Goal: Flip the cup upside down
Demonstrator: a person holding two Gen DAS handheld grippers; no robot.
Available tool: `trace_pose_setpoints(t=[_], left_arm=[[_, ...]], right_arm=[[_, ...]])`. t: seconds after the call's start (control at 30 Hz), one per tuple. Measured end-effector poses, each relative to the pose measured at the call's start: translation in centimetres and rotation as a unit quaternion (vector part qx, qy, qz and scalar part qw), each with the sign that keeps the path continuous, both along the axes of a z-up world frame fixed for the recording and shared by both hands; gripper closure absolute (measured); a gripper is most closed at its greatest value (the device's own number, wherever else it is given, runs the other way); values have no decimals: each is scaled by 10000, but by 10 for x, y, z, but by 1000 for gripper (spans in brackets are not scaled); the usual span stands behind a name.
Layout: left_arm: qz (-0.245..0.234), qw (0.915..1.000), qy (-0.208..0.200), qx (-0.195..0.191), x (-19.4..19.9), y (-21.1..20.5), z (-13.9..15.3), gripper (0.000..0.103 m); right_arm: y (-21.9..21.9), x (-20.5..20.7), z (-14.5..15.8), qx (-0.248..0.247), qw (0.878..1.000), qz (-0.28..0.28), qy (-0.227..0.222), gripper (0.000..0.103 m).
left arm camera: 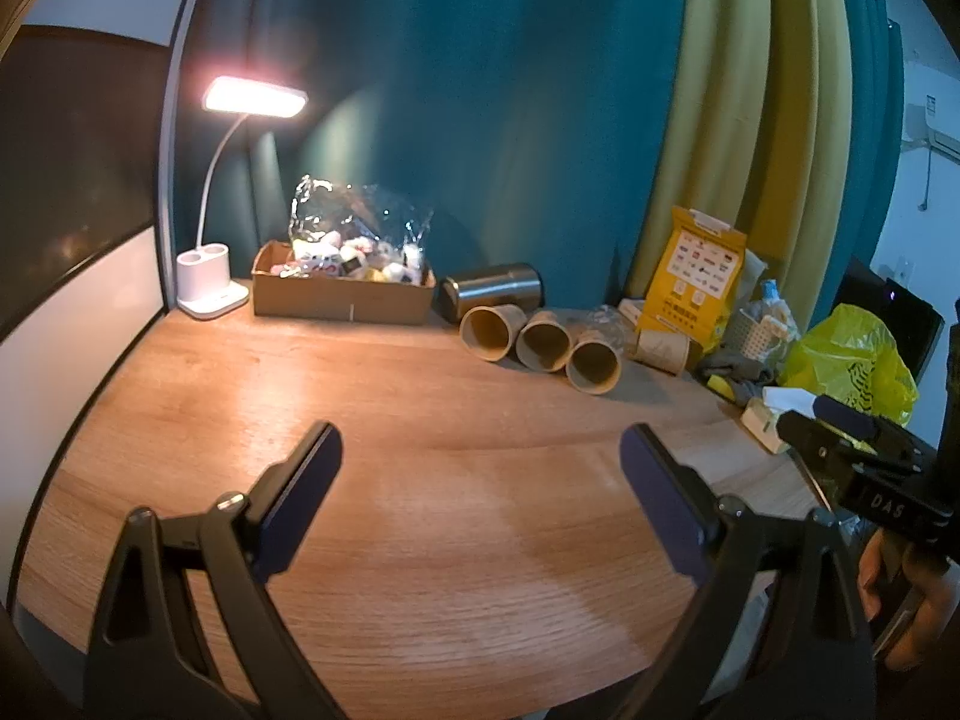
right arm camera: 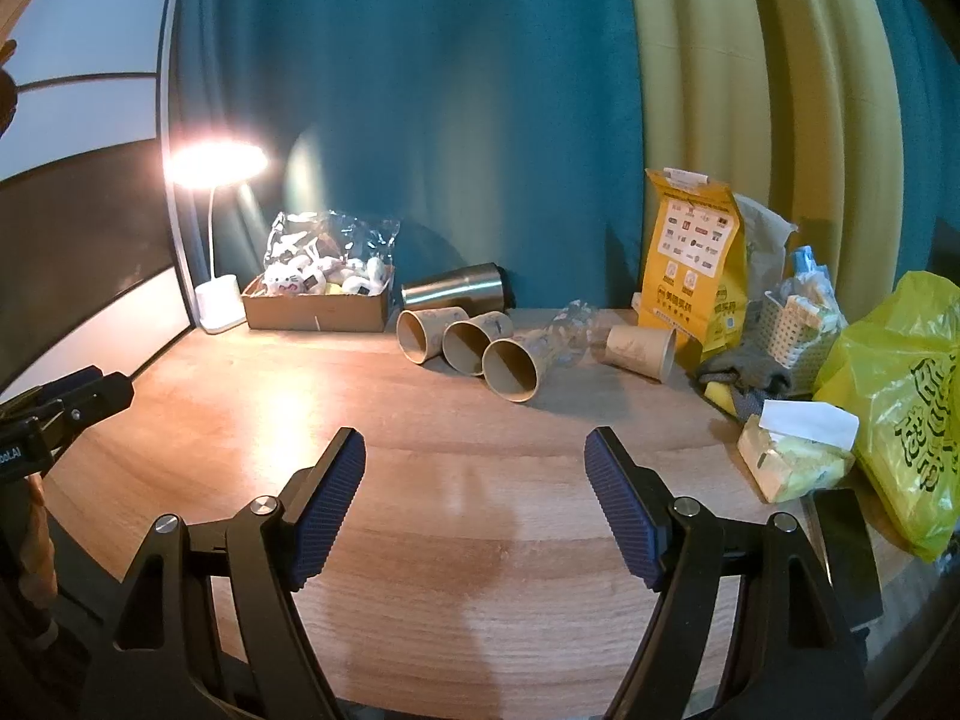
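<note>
- The left claw (left arm camera: 480,444) hovers over the bare wooden tabletop (left arm camera: 420,540), its two blue-padded fingers (left arm camera: 300,498) spread wide with nothing between them
- The right claw (right arm camera: 474,450) is likewise wide open and holds nothing, above the same tabletop (right arm camera: 450,570); its ribbed blue pads (right arm camera: 327,504) face each other across a broad gap
- In the left wrist view the right claw shows at the right edge, held by a hand (left arm camera: 912,594); in the right wrist view the tip of the left claw shows at the left edge
- Three paper cups lie on their sides in a row near the back of the tabletop, mouths toward the cameras and touching or nearly so: the left cup (right arm camera: 423,333), the middle cup (right arm camera: 471,342) and the front cup (right arm camera: 513,372)
- A fourth cup (right arm camera: 639,351) lies on its side well to the right of the row, its mouth facing right
- A clear plastic bottle (right arm camera: 570,330) lies between the row and the fourth cup
- A steel tumbler (right arm camera: 456,293) lies on its side just behind the row
- Farther left sit a cardboard box (right arm camera: 318,309) of small plush toys and a lit desk lamp (right arm camera: 216,165)
- To the right stand a yellow paper bag (right arm camera: 696,264), a tissue pack (right arm camera: 792,456) and a yellow plastic bag (right arm camera: 900,396)
</note>
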State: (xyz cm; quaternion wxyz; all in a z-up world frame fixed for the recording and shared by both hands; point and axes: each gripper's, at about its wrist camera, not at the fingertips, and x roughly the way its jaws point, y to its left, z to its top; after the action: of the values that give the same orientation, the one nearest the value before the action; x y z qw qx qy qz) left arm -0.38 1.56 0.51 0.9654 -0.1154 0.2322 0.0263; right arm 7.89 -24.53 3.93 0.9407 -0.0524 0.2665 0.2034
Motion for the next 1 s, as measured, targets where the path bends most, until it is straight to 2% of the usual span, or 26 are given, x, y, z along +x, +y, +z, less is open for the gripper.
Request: trace_pose_setpoints(t=[0.5, 1.0], left_arm=[[-12, 10000, 7, 20, 0, -3, 4, 8], [-19, 9998, 185, 58, 14, -5, 0, 8]], right_arm=[[0, 0, 0, 0, 10000, -11, 29, 24], [-7, 9, -6, 66, 9998, 7, 190, 24]])
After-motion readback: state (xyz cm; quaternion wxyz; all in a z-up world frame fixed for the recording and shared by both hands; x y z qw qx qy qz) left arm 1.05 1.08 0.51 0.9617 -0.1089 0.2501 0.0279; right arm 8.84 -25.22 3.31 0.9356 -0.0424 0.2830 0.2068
